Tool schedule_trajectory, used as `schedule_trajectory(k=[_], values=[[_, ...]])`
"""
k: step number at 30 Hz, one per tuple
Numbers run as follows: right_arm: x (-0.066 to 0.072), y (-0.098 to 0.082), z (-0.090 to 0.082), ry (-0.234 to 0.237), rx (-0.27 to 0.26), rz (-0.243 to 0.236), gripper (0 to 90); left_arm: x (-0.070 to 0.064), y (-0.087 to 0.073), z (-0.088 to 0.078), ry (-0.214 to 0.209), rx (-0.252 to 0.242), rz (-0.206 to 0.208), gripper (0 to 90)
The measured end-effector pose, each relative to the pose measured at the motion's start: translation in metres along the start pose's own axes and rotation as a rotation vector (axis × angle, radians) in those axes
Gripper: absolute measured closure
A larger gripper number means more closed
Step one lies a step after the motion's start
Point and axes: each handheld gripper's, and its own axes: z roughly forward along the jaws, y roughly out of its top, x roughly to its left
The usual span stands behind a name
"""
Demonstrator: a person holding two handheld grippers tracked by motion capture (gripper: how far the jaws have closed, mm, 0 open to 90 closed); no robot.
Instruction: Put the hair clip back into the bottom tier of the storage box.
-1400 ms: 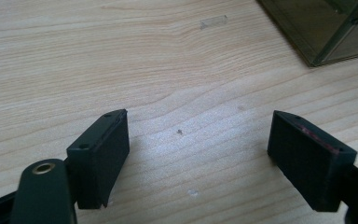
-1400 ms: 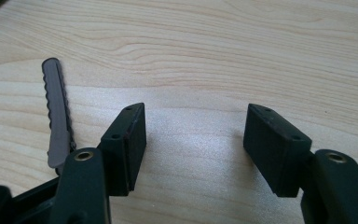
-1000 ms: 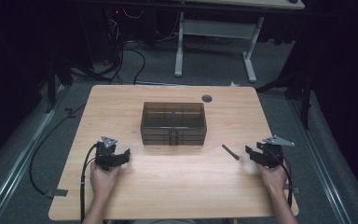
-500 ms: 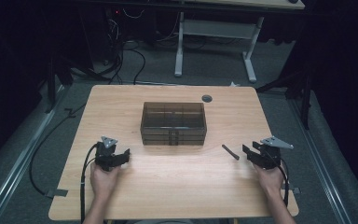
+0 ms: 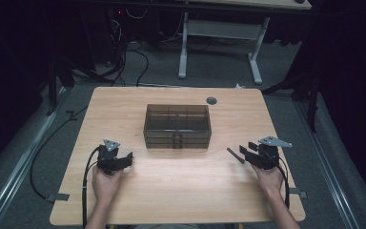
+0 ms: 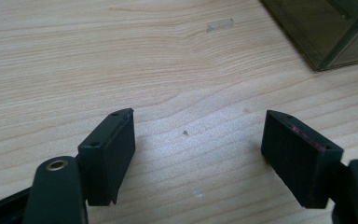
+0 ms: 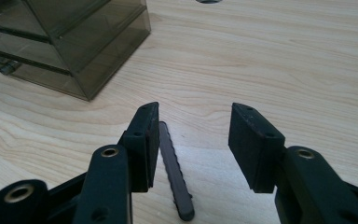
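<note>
Right gripper [image 5: 246, 149] is edging inward toward the stick [image 5: 235, 155] compared with a second ago, and its jaws have just been closing, though a wide gap is remaining between them. Left gripper [image 5: 127, 158] is keeping to the same spot at the near left of the surface [image 5: 181, 191], jaws spread wide over bare wood with nothing between them.

In the right gripper view, the stick [image 7: 175, 172], dark, slim and wavy-edged, is lying flat on the wood just inside the left-hand jaw, almost against its pad, while the other jaw is standing well clear. Its long axis is running nearly along the gripper's own pointing direction, tilting slightly, so the jaws are sitting either side of its width rather than its length. The pads are not pressing on it yet.

From above, the stick is resting on the surface to the right of the smoky box [image 5: 177, 125], between the box and the right gripper, and the right hand [image 5: 269, 177] is plainly the nearer one. Judging by this, the coming squeeze is depending on shifting slightly so the stick is centring between the pads before they meet across its narrow sides.
</note>
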Motion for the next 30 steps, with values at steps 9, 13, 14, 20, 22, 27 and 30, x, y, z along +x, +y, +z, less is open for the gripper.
schedule_trajectory(k=[9, 13, 14, 20, 22, 27, 30], values=[[0.01, 0.009, 0.001, 0.041, -0.043, -0.013, 51.5, 0.0, 0.0, 0.0, 0.0, 0.0, 0.0, 26.4], [0.014, 0.015, 0.005, 0.077, -0.044, -0.001, 50.9, 0.0, 0.0, 0.0, 0.002, -0.001, 0.001, 26.6], [0.015, 0.016, 0.006, 0.082, -0.038, -0.008, 50.9, 0.0, 0.0, 0.0, 0.002, -0.001, 0.0, 26.6], [0.027, 0.026, 0.01, 0.11, -0.035, -0.027, 50.2, 0.0, 0.0, 0.0, 0.002, -0.001, 0.001, 26.6], [0.029, 0.029, 0.011, 0.116, -0.041, -0.031, 50.0, 0.0, 0.0, 0.0, 0.001, -0.001, 0.0, 26.6], [0.038, 0.037, 0.015, 0.15, -0.014, -0.032, 49.7, 0.0, 0.0, 0.0, 0.002, -0.001, 0.0, 26.6], [0.044, 0.041, 0.017, 0.161, -0.015, -0.054, 48.6, 0.0, 0.0, 0.0, 0.002, -0.001, 0.001, 26.6]])
